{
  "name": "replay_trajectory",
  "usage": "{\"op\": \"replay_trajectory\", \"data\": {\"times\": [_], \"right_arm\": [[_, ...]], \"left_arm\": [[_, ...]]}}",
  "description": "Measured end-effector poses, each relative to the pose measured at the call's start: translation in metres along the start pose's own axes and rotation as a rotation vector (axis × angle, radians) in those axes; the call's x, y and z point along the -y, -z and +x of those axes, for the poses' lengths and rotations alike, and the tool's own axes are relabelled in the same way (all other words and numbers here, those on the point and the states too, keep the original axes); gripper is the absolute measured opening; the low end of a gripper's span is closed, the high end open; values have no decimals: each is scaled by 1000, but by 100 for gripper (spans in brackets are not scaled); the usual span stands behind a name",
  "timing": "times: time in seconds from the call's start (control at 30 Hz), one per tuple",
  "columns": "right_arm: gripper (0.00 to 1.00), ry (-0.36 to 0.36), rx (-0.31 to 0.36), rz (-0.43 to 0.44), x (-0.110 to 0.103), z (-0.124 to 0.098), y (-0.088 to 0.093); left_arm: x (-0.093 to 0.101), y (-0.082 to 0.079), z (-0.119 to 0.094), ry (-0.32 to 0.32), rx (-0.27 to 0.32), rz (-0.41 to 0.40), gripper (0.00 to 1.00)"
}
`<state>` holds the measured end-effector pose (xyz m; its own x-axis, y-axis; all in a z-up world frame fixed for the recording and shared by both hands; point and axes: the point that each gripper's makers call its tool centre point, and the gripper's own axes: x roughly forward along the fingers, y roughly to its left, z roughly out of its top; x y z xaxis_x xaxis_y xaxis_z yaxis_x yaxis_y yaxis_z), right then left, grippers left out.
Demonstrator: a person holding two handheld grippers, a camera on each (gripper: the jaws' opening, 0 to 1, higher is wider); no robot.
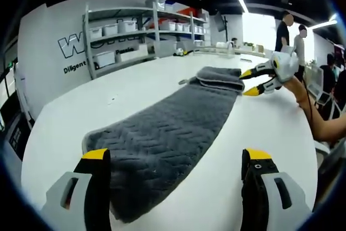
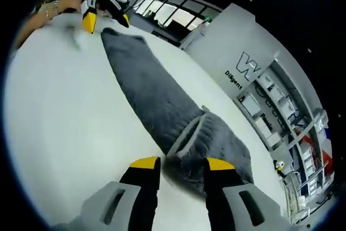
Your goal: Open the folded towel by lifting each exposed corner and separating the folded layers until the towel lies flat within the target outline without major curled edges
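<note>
In the left gripper view, the left hand-held gripper has its yellow-tipped jaws spread wide, one on each side of the near end of the grey towel. The left jaw overlaps the towel's near corner; whether it touches the cloth cannot be told. The towel lies as a long strip on the white bench, running away from this gripper. Its far end is still folded over into a thicker stack. Just beside that fold, the right hand-held gripper hovers with jaws parted, held by a person's hand.

In the right gripper view, the right hand-held gripper has its jaws moderately apart, straddling the edge of the folded end of the towel without clearly pinching it. Beyond the fold the strip stretches across the bench to the left hand-held gripper at the far end. Behind the bench stand storage shelves against a wall.
</note>
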<state>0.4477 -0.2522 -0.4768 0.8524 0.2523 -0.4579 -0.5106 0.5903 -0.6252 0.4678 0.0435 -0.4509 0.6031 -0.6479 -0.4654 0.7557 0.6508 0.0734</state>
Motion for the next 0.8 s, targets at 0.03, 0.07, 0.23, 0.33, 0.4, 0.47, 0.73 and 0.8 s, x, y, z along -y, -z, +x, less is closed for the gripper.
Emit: {"op": "replay_trajectory", "data": {"times": [0.03,0.07,0.23,0.33,0.4,0.47,0.73,0.8], "right_arm": [[23,4,-1,-7,1,0,0],[20,8,0,-18,1,1,-1],[3,6,-28,-45,3,7,6],[1,13,-9,-22,5,3,4],[1,38,15,-19,11,-1,-1],[1,56,42,14,19,-3,-5],[0,183,96,173,75,-20,-6],[0,215,97,211,90,-25,-3]], "left_arm": [[2,0,0,1,3,-1,99],[3,0,0,2,6,-1,99],[5,0,0,8,6,-1,99],[6,0,0,9,7,-2,99],[7,0,-1,11,9,-1,99],[8,0,-1,13,8,-2,98],[8,1,-2,13,6,-6,98],[9,1,-1,16,5,-5,98]]}}
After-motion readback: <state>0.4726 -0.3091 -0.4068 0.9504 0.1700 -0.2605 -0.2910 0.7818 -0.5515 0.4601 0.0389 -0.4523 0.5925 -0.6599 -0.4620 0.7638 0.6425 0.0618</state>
